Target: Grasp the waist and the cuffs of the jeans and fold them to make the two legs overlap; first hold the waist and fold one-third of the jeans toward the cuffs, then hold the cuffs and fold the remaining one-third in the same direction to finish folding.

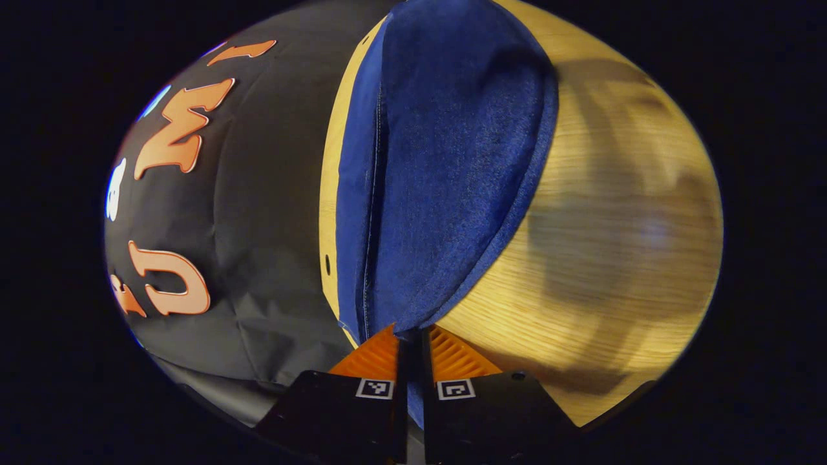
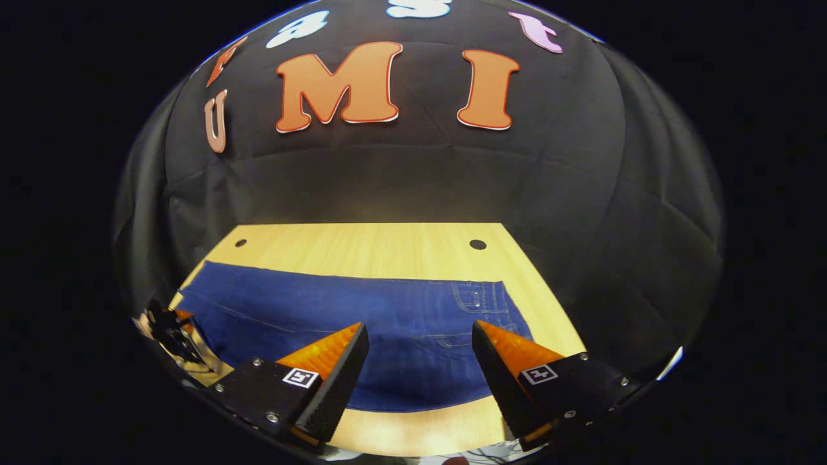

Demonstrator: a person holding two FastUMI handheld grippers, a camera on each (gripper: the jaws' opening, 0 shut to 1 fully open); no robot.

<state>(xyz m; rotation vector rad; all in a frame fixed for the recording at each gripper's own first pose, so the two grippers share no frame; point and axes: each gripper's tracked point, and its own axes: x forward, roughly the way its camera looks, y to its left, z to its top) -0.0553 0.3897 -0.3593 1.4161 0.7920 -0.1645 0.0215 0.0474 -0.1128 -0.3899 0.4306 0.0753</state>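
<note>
Dark blue jeans [image 2: 387,310] lie lengthwise across the wooden table [image 2: 375,245]. The waist, with a pocket and belt loops [image 2: 478,297], is at the right end. My right gripper [image 2: 418,326] hovers open over the jeans' near edge, close to the waist, with nothing between its fingers. In the left gripper view, my left gripper [image 1: 413,332] is shut on a corner of the jeans [image 1: 446,174], and the cloth runs away from the fingers over the table [image 1: 620,258]. In the right gripper view, the left gripper [image 2: 171,329] sits at the jeans' far left end.
Black cloth walls [image 2: 413,174] close in the table at the back and on both sides. Two small dark holes [image 2: 477,244] mark the tabletop near its far edge. Bare wood lies behind the jeans and along the near edge [image 2: 420,429].
</note>
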